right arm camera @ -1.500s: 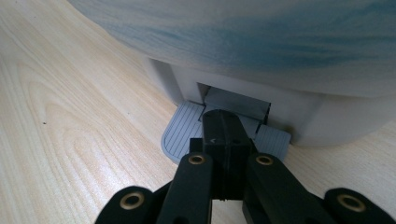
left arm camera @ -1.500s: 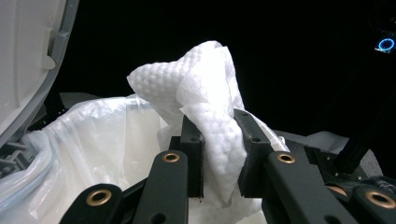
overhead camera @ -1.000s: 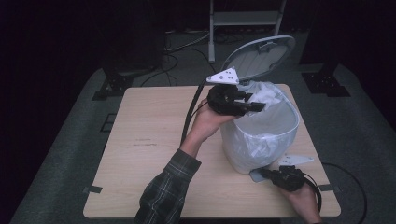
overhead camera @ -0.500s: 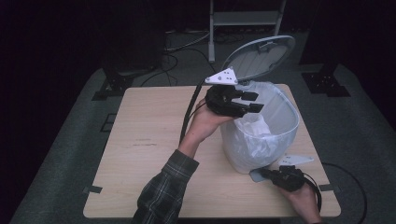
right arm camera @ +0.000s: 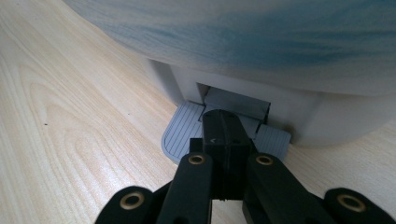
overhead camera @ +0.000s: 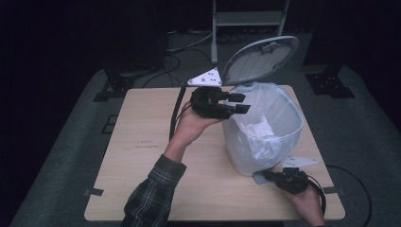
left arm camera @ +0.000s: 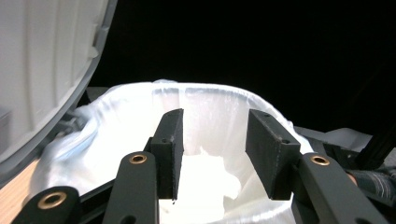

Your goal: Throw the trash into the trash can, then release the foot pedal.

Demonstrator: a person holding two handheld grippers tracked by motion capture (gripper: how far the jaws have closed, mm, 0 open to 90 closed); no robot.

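- Presently, a pedal bin [overhead camera: 265,137] stands on the right half of the wooden surface [overhead camera: 142,161], lined with a white plastic bag [left arm camera: 116,135] whose edge is folded over the rim.
- Lid [overhead camera: 260,59]: raised, tilted back at the far side of the bin, its underside facing the near side. In the left gripper view the pale lid underside takes up the upper left corner.
- Contents: crumpled white material [overhead camera: 257,135] lies inside the liner, low in the bin.
- Left gripper [overhead camera: 236,103]: held in the air at the bin's far-left rim, pointing right over the opening, with its grey plate on top. Its fingers [left arm camera: 170,149] are spread apart with nothing between them; the left gripper view looks past them down into the lined opening.
- Right gripper [overhead camera: 274,176]: low at the near right of the surface, at the foot of the bin. Its fingers [right arm camera: 224,135] are pressed together with nothing between them.
- Foot pedal [right arm camera: 184,130]: grey, ribbed, projecting from the bin's base toward the near side. In the right gripper view the closed fingertips rest on top of the pedal, at its middle.
- A plaid sleeve [overhead camera: 151,194] covers the left forearm, which comes in from the near edge.
- A black cable [overhead camera: 176,111] trails from the left gripper across the surface.
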